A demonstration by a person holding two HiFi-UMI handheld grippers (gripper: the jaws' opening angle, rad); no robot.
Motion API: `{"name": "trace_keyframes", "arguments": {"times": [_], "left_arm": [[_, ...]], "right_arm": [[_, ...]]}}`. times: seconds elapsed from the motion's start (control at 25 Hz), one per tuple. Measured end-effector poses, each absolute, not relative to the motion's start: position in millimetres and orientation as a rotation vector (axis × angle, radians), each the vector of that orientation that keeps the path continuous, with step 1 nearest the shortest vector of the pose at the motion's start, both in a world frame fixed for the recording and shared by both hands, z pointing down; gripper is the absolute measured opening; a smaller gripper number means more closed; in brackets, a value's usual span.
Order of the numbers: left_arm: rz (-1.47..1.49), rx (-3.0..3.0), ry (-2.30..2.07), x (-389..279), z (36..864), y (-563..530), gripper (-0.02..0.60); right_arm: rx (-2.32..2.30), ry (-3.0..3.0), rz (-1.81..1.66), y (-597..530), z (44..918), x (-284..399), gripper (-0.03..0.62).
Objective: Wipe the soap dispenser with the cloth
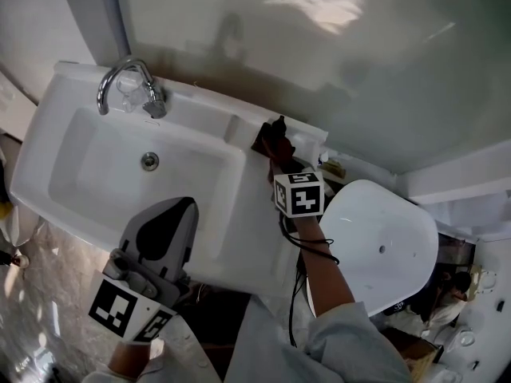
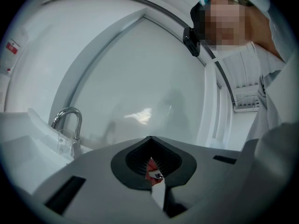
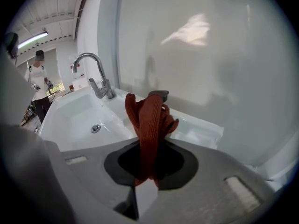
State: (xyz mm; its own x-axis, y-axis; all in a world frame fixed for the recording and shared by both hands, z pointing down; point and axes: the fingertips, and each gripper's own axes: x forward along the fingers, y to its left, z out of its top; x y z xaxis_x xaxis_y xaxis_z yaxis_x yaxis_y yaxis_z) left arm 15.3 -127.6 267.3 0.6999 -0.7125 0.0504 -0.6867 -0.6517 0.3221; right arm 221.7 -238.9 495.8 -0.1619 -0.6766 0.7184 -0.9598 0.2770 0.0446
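**Cloth brought to the dispenser at the sink's back ledge.**

The right tongs (image 3: 148, 146) pinched a bunched rust-red cloth (image 3: 149, 118) that stood up from their tips. The dispenser (image 3: 159, 95) stood just beyond those tips, its dark pump head partly hidden by the cloth; contact could not be confirmed. The tap (image 3: 96, 73) lay farther off to their left. The left tongs (image 2: 150, 141), pressed together, hung over the sink's (image 1: 96, 158) front edge, well apart from the dispenser. A small red-and-white scrap showed in their slit, too small to identify.

The faucet (image 1: 128, 86) stands behind the basin (image 1: 80, 162), the soap dispenser (image 3: 159, 94) on the ledge (image 1: 313, 139) to its right.
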Motion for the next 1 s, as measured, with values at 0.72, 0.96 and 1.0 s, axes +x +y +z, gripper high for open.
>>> {"name": "trace_keyframes", "arguments": {"times": [0.72, 0.96, 1.0], "left_arm": [[-0.109, 2.724, -0.969, 11, 250, -109, 0.003], [-0.139, 2.75, -0.943, -3, 245, -106, 0.003], [-0.141, 2.748, -0.94, -6, 245, -105, 0.003]], "right_arm": [[1.849, -2.075, 0.342, -165, 364, 209, 0.055], [1.942, -2.156, 0.294, -132, 322, 180, 0.055], [1.951, -2.16, 0.286, -127, 318, 175, 0.055]]}}
